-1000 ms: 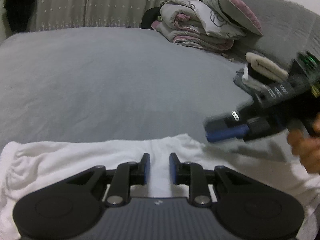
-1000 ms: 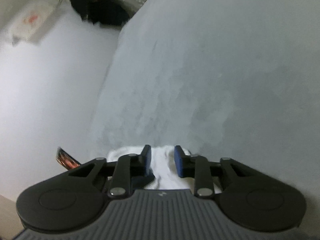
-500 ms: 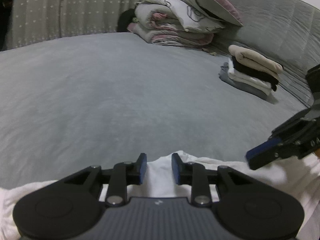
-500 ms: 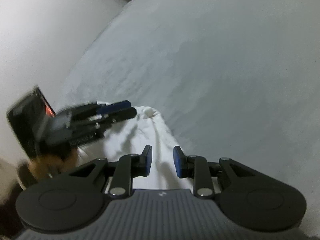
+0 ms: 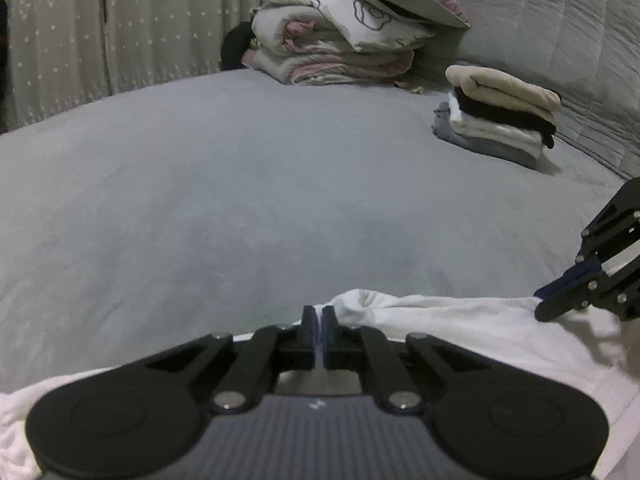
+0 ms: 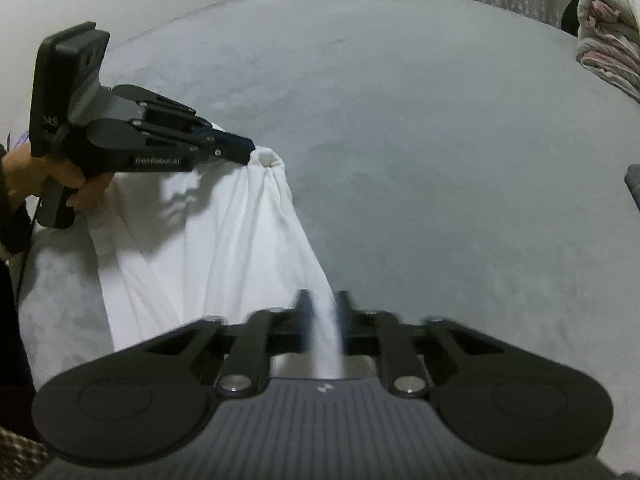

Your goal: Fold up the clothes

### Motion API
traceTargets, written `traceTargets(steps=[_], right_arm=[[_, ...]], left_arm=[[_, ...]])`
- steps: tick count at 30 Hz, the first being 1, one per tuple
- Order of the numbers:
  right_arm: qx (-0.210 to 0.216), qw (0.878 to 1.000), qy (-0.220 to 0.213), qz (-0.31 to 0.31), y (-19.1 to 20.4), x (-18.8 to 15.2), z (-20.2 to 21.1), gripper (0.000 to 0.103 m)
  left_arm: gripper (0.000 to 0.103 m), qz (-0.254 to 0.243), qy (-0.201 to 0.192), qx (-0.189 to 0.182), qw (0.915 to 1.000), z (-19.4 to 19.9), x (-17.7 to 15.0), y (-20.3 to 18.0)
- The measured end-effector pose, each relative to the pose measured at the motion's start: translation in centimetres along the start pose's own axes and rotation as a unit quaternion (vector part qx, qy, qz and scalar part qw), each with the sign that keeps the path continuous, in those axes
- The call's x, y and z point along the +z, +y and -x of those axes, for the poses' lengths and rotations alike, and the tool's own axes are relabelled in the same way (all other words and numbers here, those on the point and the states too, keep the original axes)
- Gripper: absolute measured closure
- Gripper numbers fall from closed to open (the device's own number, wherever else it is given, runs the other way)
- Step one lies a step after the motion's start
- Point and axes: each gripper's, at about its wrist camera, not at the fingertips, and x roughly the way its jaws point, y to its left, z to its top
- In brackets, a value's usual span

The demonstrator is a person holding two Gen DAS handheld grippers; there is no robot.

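A grey bed (image 5: 248, 208) fills the room, with a starred curtain (image 5: 120, 28) behind. A white garment (image 6: 224, 240) lies at its near edge. The left hand-held gripper (image 5: 319, 330) is clenched on one bunched corner; the right hand-held gripper (image 6: 322, 322) is closing on cloth between its pads. Folded clothes (image 5: 500, 116) and bedding (image 5: 348, 40) sit well apart.

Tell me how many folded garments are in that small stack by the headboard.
4 visible, though thinner ones may be hidden: beige on top, black beneath, white third, grey at the bottom.
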Motion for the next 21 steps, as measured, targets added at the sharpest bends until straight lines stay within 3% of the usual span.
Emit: traceTargets(steps=[8, 13, 16, 20, 21], right_arm=[[-0.033, 0.999, -0.042, -0.007, -1.0, -0.4, 2.8, 0.1], [-0.047, 0.998, -0.025, -0.017, -1.6, -0.6, 1.7, 0.1], [-0.038, 0.999, -0.014, -0.023, -1.8, -0.6, 0.9, 0.1], [-0.017, 0.999, -0.024, -0.04, -2.6, -0.2, 1.1, 0.089], [-0.005, 0.998, -0.028, -0.049, -2.9, 0.1, 1.1, 0.089]], left_arm=[[0.102, 0.004, -0.027, 0.005, 0.9996, 0.5, 0.4, -0.1], [0.101, -0.002, -0.001, 0.018, 0.9998, -0.8, 0.6, -0.7], [0.098, -0.001, 0.005, 0.014, 0.9999, -0.8, 0.9, -0.7], [0.081, 0.021, -0.001, 0.007, 0.9998, -0.1, 1.1, 0.0], [0.081, 0.023, -0.006, 0.006, 0.9997, 0.1, 1.1, 0.0]])
